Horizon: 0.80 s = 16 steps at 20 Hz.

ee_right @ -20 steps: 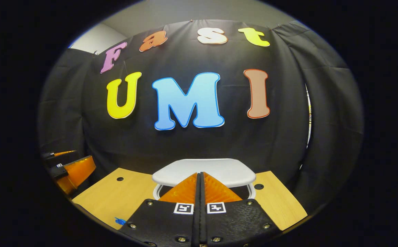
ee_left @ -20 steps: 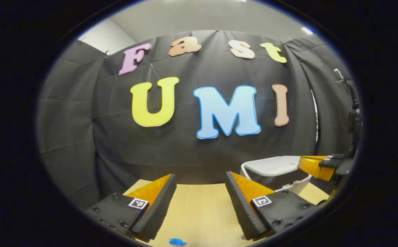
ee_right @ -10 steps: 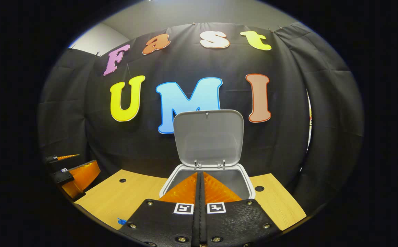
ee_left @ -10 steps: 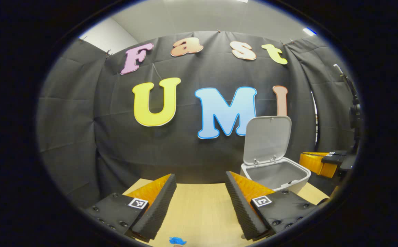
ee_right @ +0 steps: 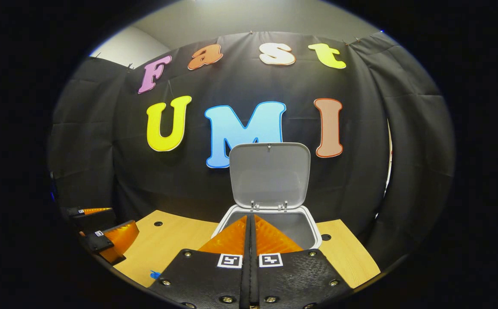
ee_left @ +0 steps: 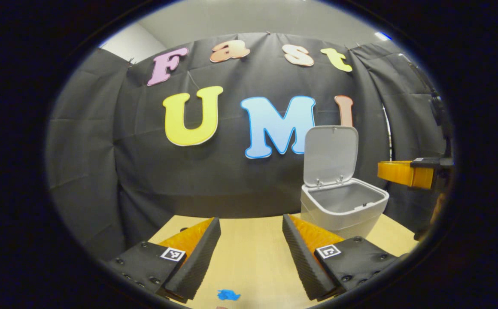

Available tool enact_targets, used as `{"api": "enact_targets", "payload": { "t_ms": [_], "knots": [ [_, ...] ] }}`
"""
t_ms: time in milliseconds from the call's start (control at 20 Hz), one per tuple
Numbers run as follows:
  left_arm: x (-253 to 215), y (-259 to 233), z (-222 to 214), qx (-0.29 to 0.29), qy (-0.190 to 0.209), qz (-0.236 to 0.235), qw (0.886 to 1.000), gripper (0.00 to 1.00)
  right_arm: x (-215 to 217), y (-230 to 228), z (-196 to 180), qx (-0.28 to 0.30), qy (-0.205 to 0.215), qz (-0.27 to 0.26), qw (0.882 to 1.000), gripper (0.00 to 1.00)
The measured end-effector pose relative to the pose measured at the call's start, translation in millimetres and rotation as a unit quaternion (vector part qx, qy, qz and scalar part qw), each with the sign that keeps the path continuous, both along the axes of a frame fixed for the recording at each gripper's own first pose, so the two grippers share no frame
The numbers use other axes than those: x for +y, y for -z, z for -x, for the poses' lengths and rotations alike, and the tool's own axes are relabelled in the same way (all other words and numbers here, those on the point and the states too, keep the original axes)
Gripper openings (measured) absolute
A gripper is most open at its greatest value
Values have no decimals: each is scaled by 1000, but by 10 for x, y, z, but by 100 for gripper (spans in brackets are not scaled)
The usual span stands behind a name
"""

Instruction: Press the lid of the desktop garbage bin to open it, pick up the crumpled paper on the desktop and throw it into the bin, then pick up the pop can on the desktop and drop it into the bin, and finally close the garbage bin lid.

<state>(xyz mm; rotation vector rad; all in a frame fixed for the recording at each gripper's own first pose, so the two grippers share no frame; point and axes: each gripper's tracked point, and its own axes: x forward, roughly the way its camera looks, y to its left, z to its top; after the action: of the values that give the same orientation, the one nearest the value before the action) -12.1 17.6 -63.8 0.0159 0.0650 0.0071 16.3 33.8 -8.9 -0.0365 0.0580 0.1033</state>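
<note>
The white desktop bin stands at the back right of the wooden table, its lid swung upright. In the right gripper view the bin is straight ahead, lid raised and the inside bare. My right gripper is shut with nothing in it, its tips above the bin's front rim. From the left gripper view the right gripper hangs just right of the bin, above rim height. My left gripper is open over bare table, left of the bin; it appears as the left gripper low on the left.
The wooden table carries a small blue mark near its front edge. Two round holes sit in the tabletop on either side of the bin. Black cloth walls close off the back and sides.
The bin lid sprang from closed to fully upright. My right gripper has lifted off the lid and risen. The left gripper's view dropped slightly, bringing the bin's body into sight.
</note>
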Motion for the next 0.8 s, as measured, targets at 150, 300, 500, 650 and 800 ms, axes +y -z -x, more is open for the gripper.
{"api": "enact_targets", "payload": {
  "t_ms": [150, 300, 500, 650, 800],
  "knots": [
    [66, 460, 44, 42, 7, 4, 999, 92, 22, 37, 38, 6, -1, 0, 1000, 0],
    [121, 840, 109, 72, 7, 9, 997, 95, 23, 55, 61, 11, 0, 3, 1000, 0],
    [201, 1329, 199, 114, 2, 16, 993, 98, 3, 139, 82, 23, 2, 15, 1000, 0],
    [266, 1812, 254, 157, -4, 13, 988, 98, -12, 247, 105, 40, 3, 28, 999, 0],
    [426, 2216, 271, 193, -24, 15, 981, 95, -68, 360, 113, 56, 8, 38, 998, 0]
  ]
}}
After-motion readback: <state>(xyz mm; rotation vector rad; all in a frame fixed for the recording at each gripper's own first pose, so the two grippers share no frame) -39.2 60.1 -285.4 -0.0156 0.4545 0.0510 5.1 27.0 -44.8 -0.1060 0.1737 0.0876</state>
